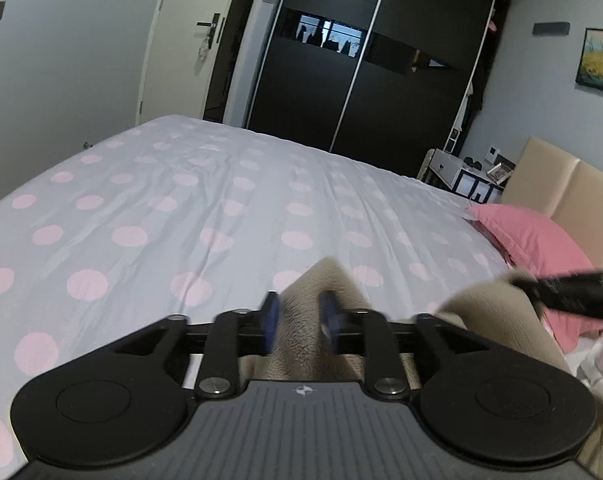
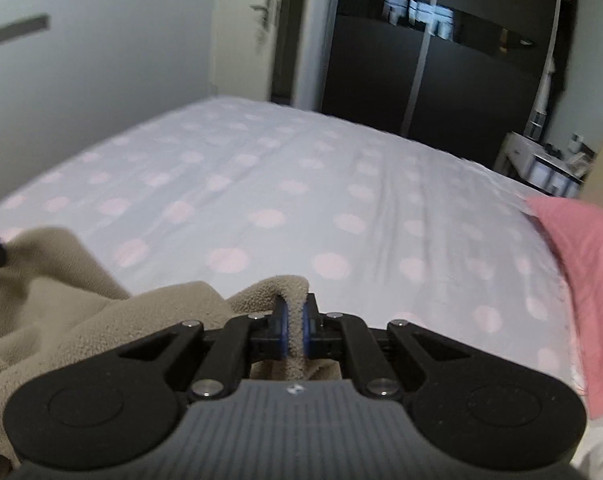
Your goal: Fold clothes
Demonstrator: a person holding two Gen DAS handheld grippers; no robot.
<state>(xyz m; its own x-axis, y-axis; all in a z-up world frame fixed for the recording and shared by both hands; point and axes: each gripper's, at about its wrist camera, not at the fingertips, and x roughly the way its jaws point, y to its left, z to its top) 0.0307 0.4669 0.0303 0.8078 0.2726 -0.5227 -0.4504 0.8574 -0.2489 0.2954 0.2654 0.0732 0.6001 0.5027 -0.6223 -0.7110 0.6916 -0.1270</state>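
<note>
Jaws of the left gripper (image 1: 300,316) and right gripper (image 2: 295,326) are being clamped on a beige fleece garment (image 2: 81,320), held above the polka-dot bed (image 1: 221,200); tension is best being kept even.

Polka-dot bedsheet (image 1: 221,208), pink pillow (image 1: 533,240), dark wardrobe (image 1: 361,80), possibly nightstand (image 1: 461,176).

My bed (image 1: 229,208) in a pale sheet dotted with pink circles, a pink pillow (image 1: 533,240) at its head end — beige fleece garment (image 2: 61,320) at the near edge.
</note>
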